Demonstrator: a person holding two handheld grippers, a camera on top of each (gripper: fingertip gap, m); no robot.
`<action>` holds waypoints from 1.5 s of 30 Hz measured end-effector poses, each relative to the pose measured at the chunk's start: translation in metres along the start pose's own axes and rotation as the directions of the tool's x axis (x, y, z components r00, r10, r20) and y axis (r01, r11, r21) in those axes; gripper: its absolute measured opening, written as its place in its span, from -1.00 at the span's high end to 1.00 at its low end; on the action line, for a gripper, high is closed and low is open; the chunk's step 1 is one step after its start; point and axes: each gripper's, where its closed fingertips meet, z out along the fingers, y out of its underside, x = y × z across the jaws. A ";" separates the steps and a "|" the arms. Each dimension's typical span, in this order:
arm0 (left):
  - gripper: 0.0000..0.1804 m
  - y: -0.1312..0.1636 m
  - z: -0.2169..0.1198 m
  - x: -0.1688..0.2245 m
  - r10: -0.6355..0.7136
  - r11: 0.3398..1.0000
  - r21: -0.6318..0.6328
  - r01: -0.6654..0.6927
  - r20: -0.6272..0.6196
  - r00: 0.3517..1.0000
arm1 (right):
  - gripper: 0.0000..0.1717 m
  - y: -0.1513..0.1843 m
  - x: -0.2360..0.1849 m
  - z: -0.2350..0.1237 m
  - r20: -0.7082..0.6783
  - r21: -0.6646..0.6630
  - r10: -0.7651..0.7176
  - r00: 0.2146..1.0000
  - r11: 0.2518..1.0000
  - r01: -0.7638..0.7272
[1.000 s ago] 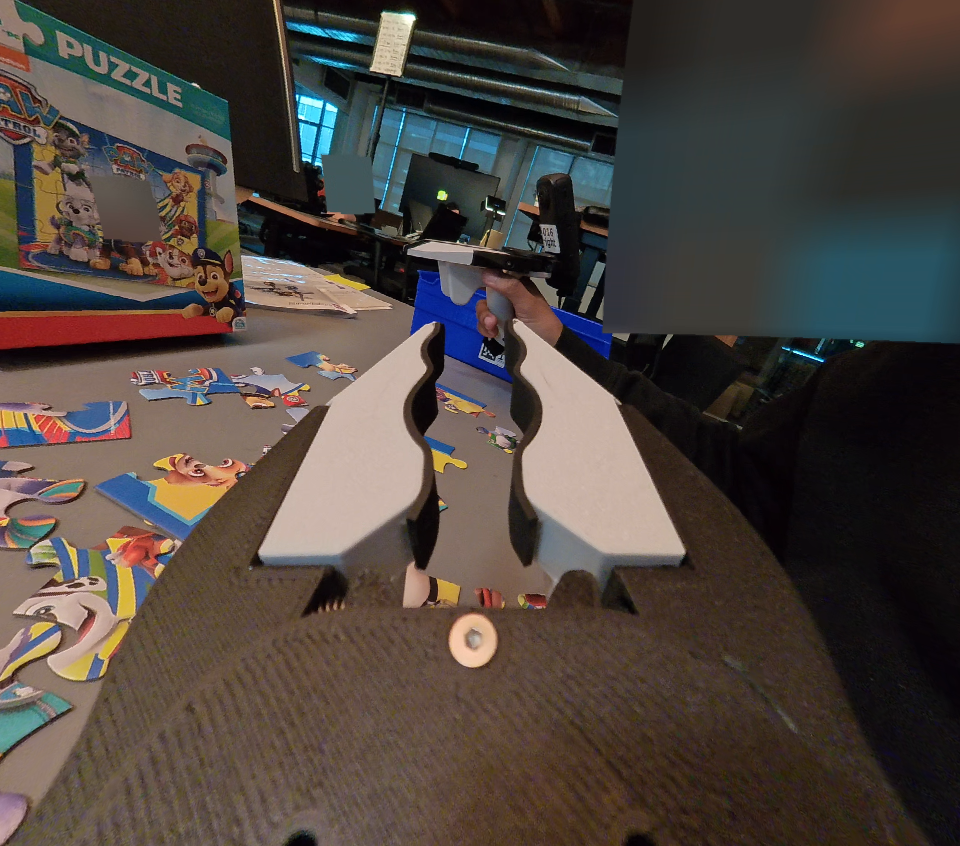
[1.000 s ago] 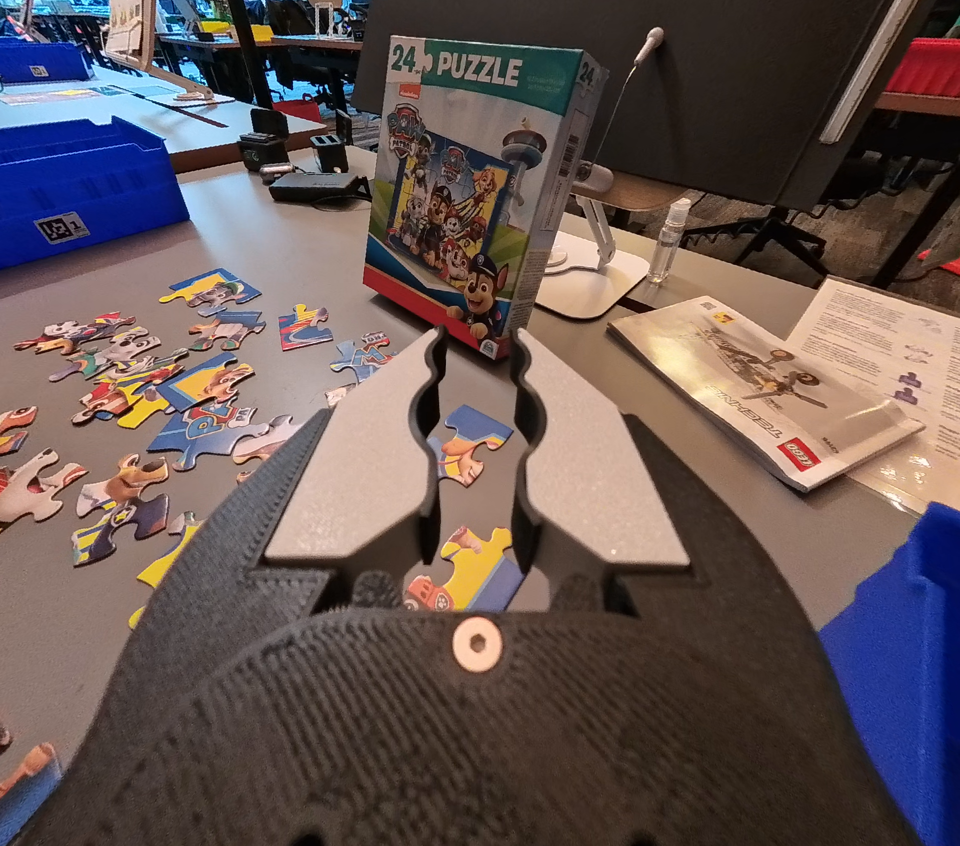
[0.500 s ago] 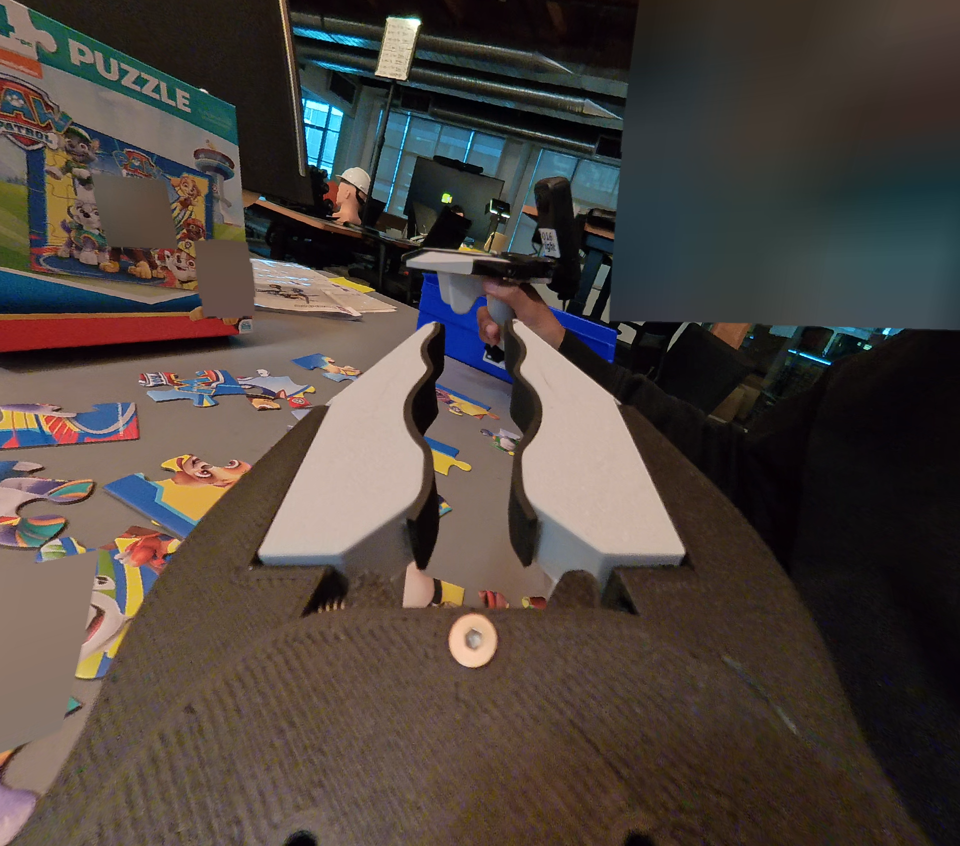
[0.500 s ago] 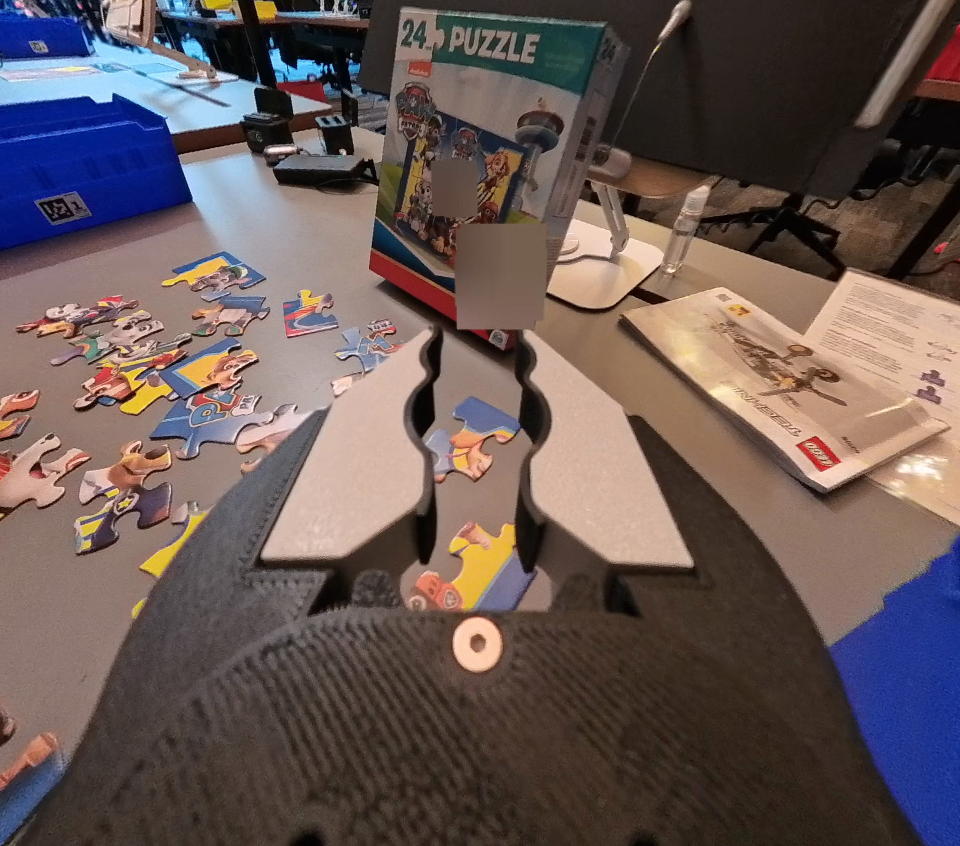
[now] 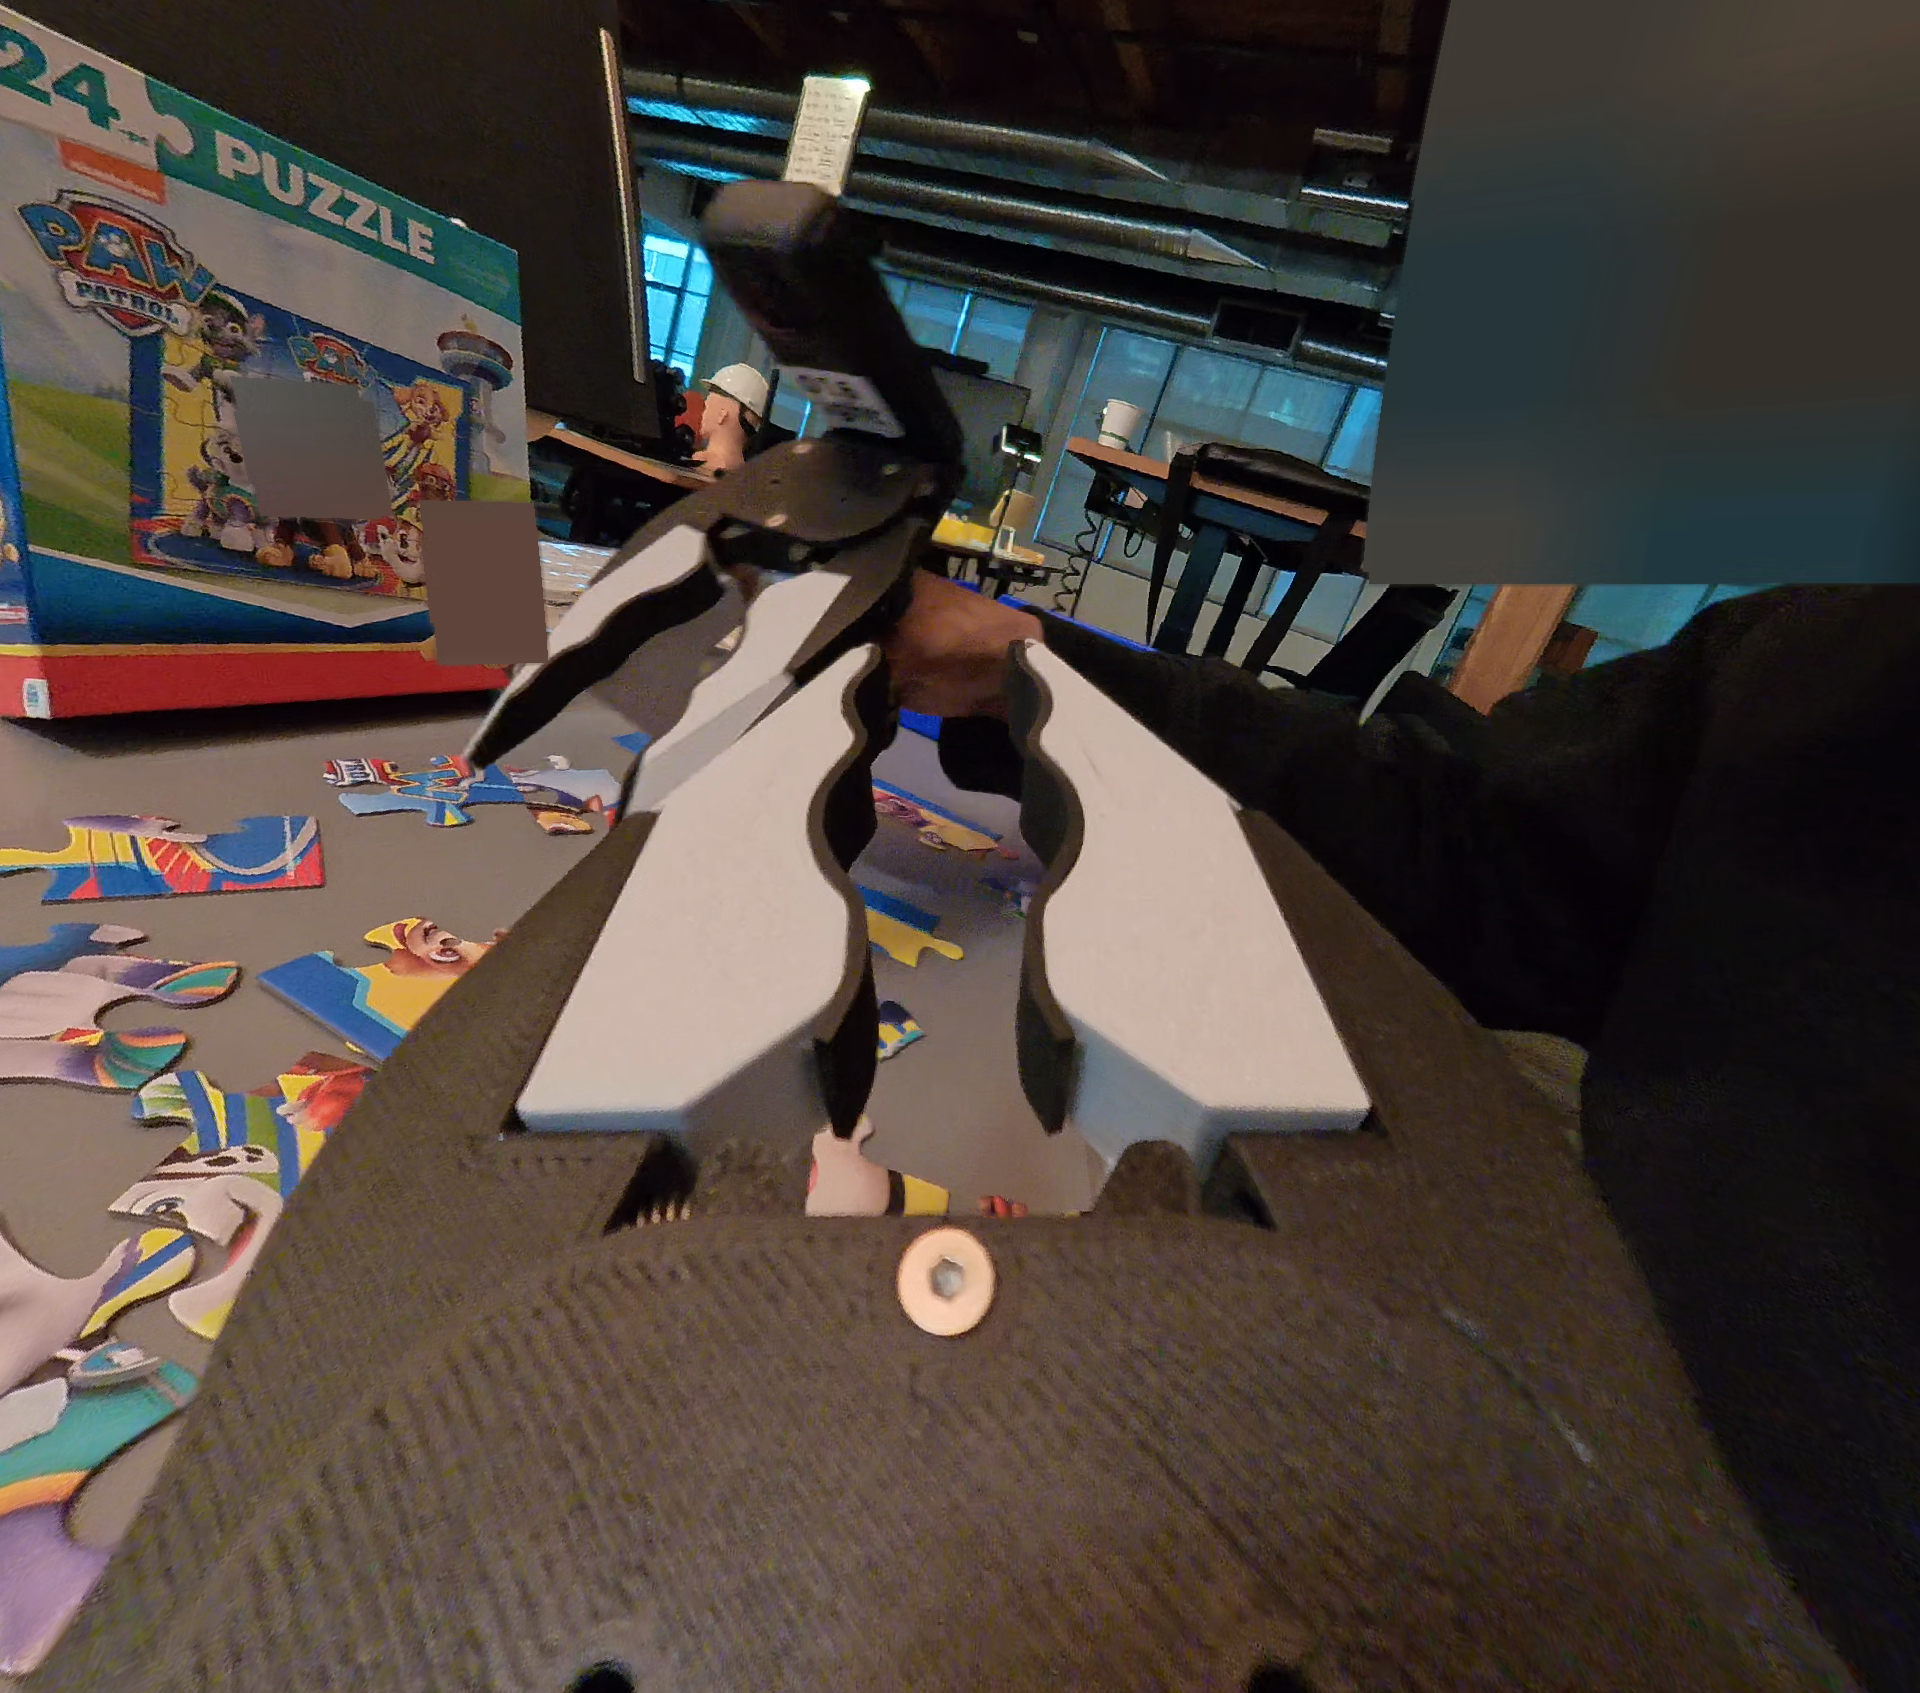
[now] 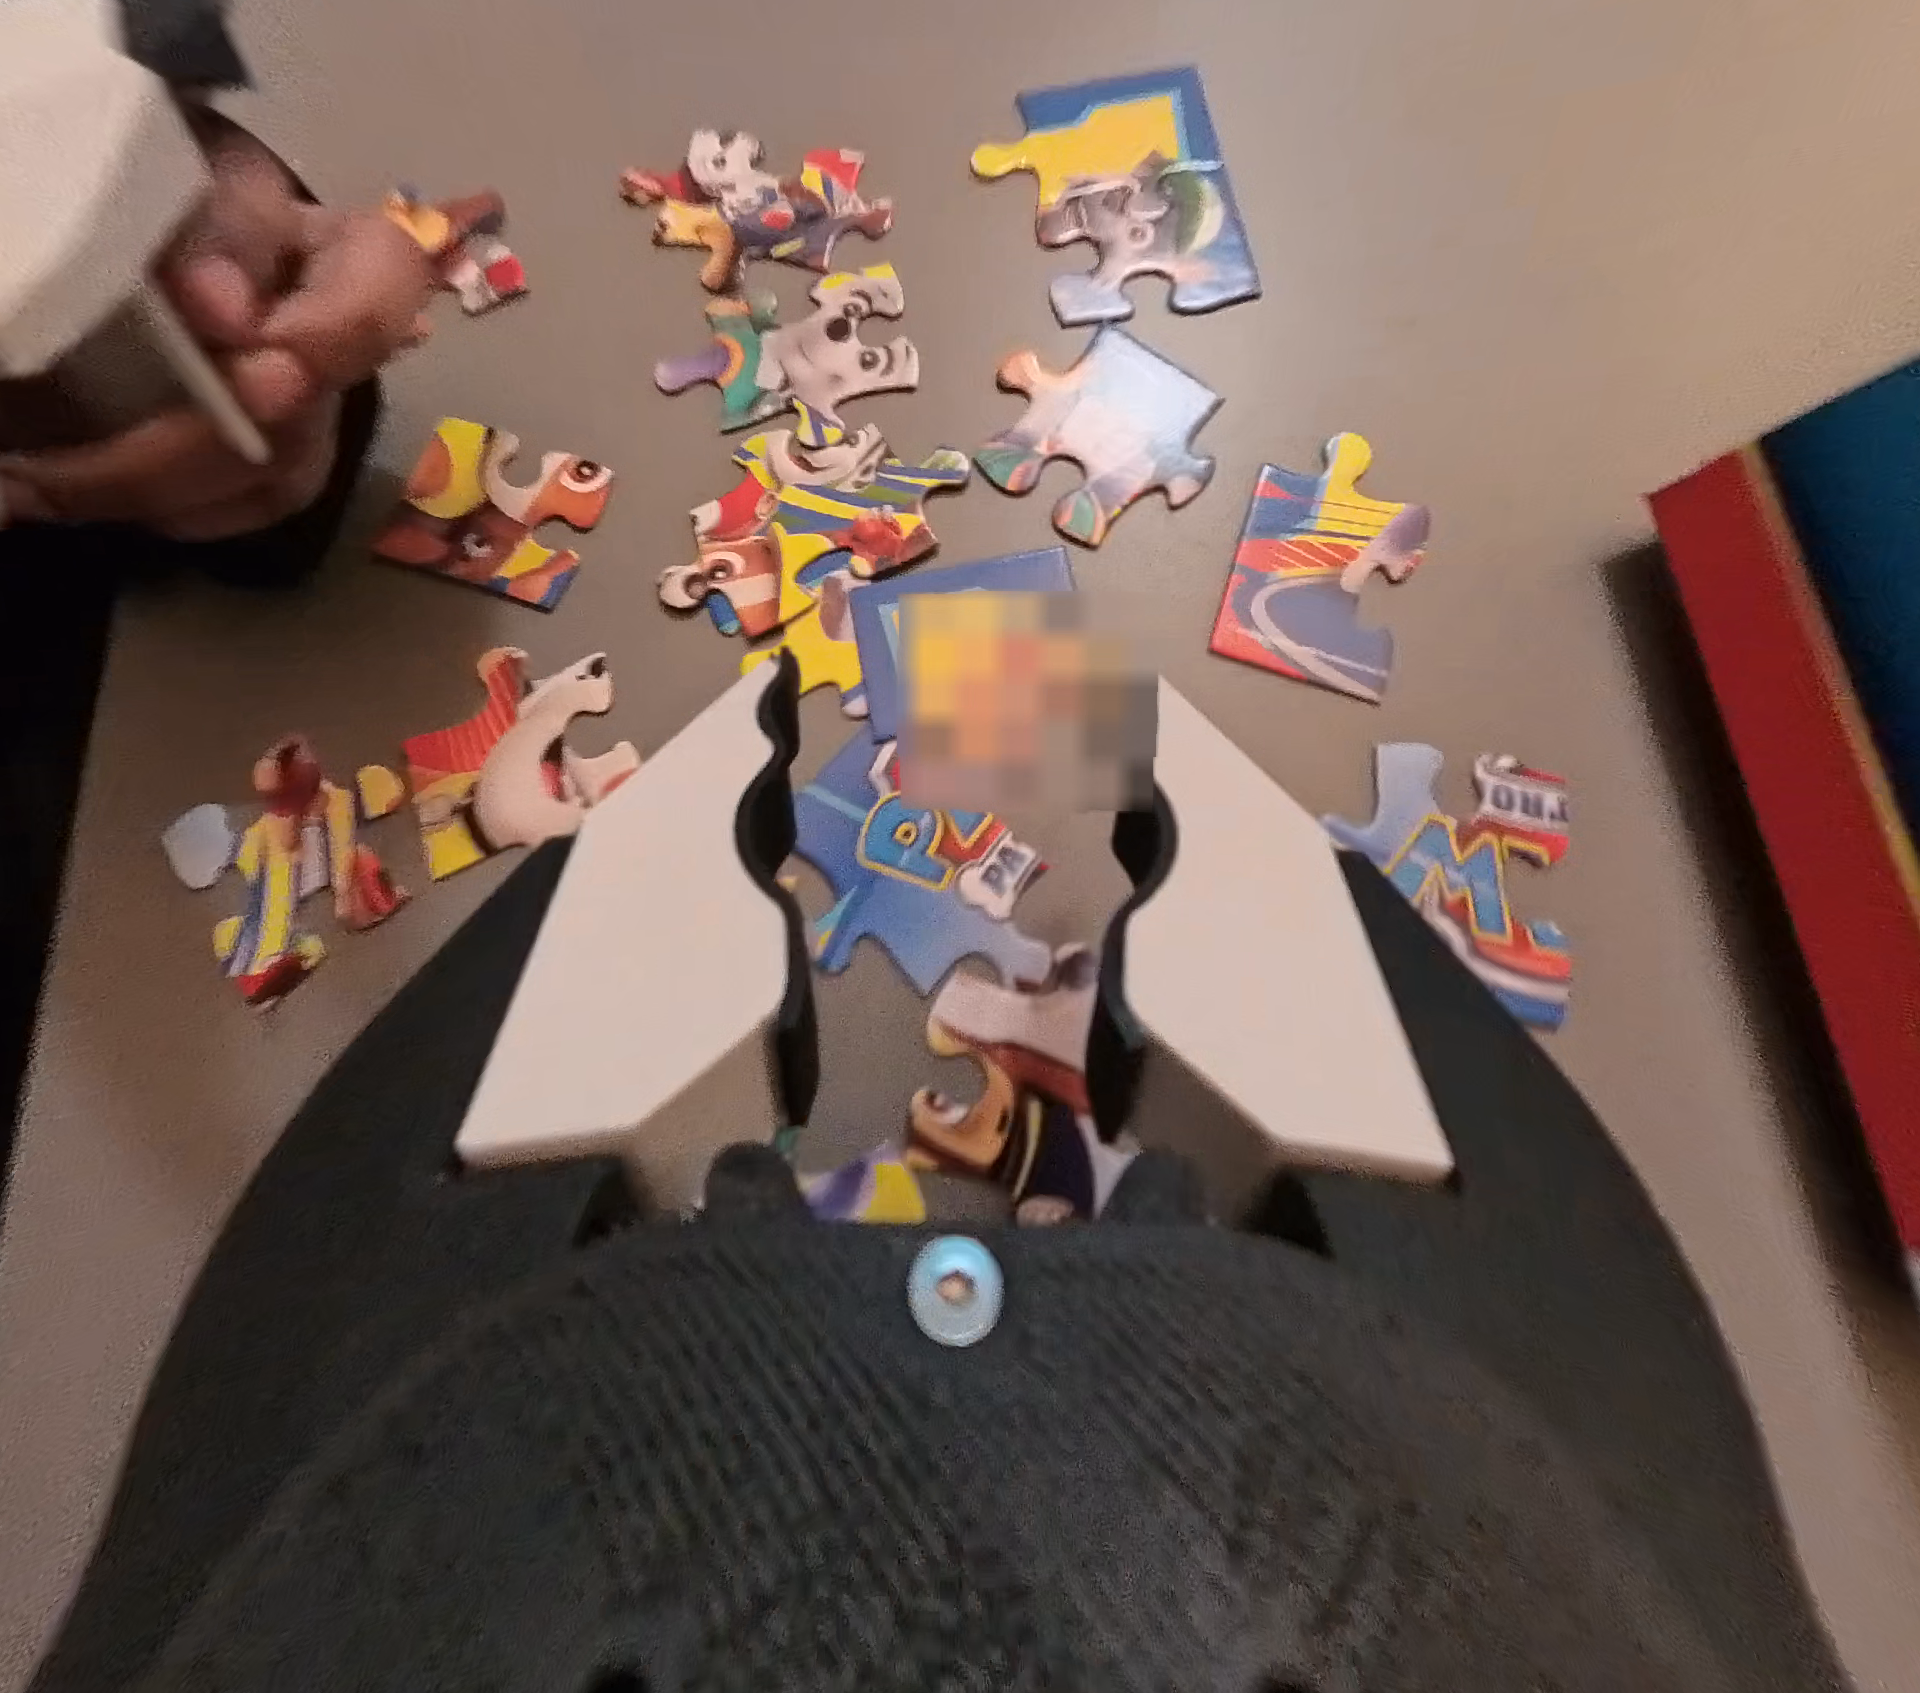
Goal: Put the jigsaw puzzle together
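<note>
Right gripper (image 6: 961,708) tilted steeply down over the grey table (image 6: 1455,137), fingers spread wide, nothing between the pads, not touching any piece as far as the blur allows. Directly beneath the gap, a blue-bordered puzzle piece (image 6: 894,635), partly under a mosaic patch, and nearer the wrist a blue lettered piece (image 6: 894,874). Beside the right finger (image 6: 1226,916), another lettered piece in blue and red (image 6: 1475,874). Beyond the tips, a loose scatter of pieces: a red, blue and yellow one (image 6: 1320,573), a pale blue one (image 6: 1101,428), a yellow and blue one (image 6: 1143,189), several cartoon-dog pieces to the left (image 6: 790,355). At the right edge, the red base of the puzzle box (image 6: 1787,708). At the far left, a hand (image 6: 270,334) around a white grip.

Left gripper (image 5: 940,667) held low and nearly level above the table, fingers a narrow gap apart, pads clamped on nothing, only tabletop and pieces visible through the gap. Just ahead, the right gripper (image 5: 551,770) pointing down at the table, fingers wide, one tip just above a lettered piece (image 5: 436,786), contact not clear. Behind it, a hand and a dark sleeve (image 5: 1299,760). To the left, the upright puzzle box (image 5: 260,448) on the table, with more pieces (image 5: 177,854) spread in front of it.
</note>
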 end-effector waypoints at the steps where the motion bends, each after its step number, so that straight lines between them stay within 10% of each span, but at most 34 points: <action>1: 0.79 0.000 0.000 -0.001 0.008 1.000 -0.004 -0.008 0.004 1.000 | 0.27 0.003 0.003 0.010 0.001 -0.043 -0.018 1.000 0.999 0.018; 18: 0.78 -0.001 -0.003 -0.002 0.005 1.000 0.005 -0.005 0.018 1.000 | 0.32 0.031 0.001 0.040 -0.003 -0.222 -0.112 0.994 0.969 0.109; 31: 0.60 0.000 -0.020 -0.056 -0.313 0.950 0.100 0.297 0.266 0.912 | 0.32 -0.051 -0.047 -0.051 -0.238 0.318 -0.101 0.966 0.932 0.176; 35: 0.61 -0.010 -0.009 -0.030 -0.460 0.886 0.119 0.448 0.095 0.883 | 0.32 -0.061 -0.064 -0.061 -0.372 0.335 -0.138 0.918 0.902 0.272; 45: 1.00 -0.011 -0.013 -0.026 -0.411 0.911 0.079 0.404 0.126 0.903 | 0.33 -0.058 -0.089 -0.061 -0.455 0.250 -0.196 0.869 0.908 0.335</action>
